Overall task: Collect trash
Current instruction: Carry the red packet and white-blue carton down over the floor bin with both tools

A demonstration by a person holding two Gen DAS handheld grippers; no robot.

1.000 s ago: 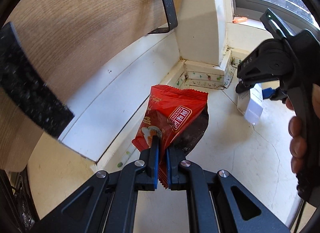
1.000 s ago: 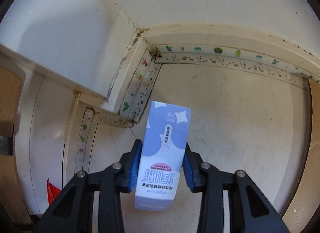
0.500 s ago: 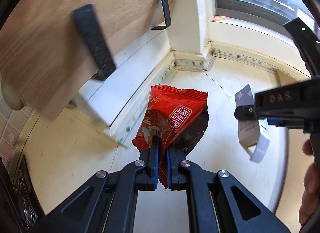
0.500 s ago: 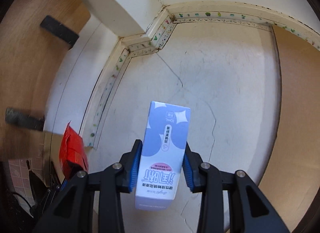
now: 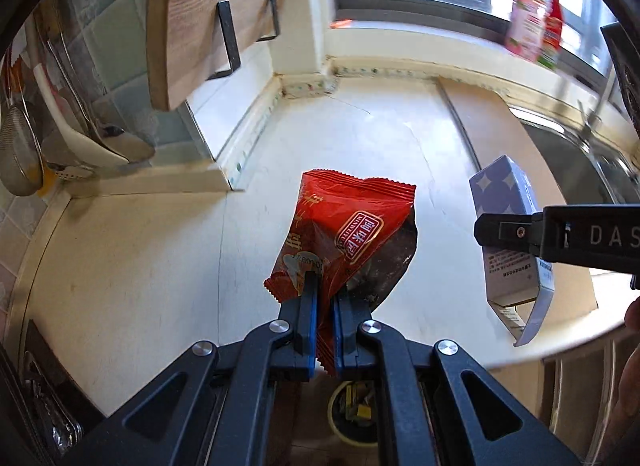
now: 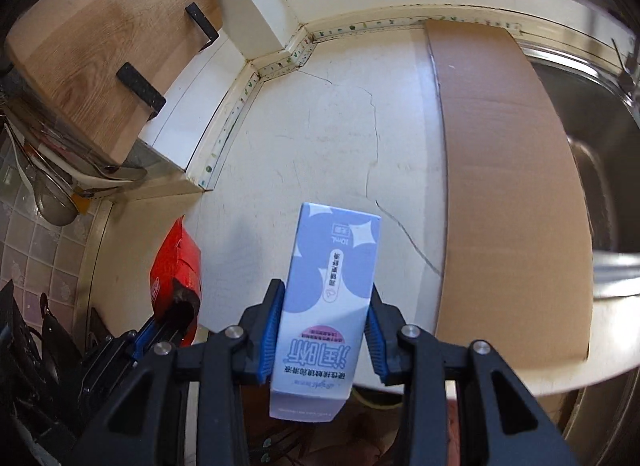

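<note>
- Hanging just below the left tongs (image 5: 325, 298), a yellow-rimmed bin (image 5: 354, 414) with scraps inside shows between the arms; it is probably the drop target, though mostly hidden.
- The left tongs are pressed on the red snack wrapper (image 5: 348, 238), whose long axis points up and away.
- The right tongs (image 6: 323, 330) pinch the lilac carton (image 6: 330, 294) lengthwise, past the surface (image 6: 320, 137) edge, and seem slightly farther from the bin.

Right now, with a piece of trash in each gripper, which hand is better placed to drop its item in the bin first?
Left, probably. The left gripper pinches the red snack wrapper with the yellow-rimmed bin showing directly beneath its fingers. The right gripper clamps the blue carton, off to the side.
</note>
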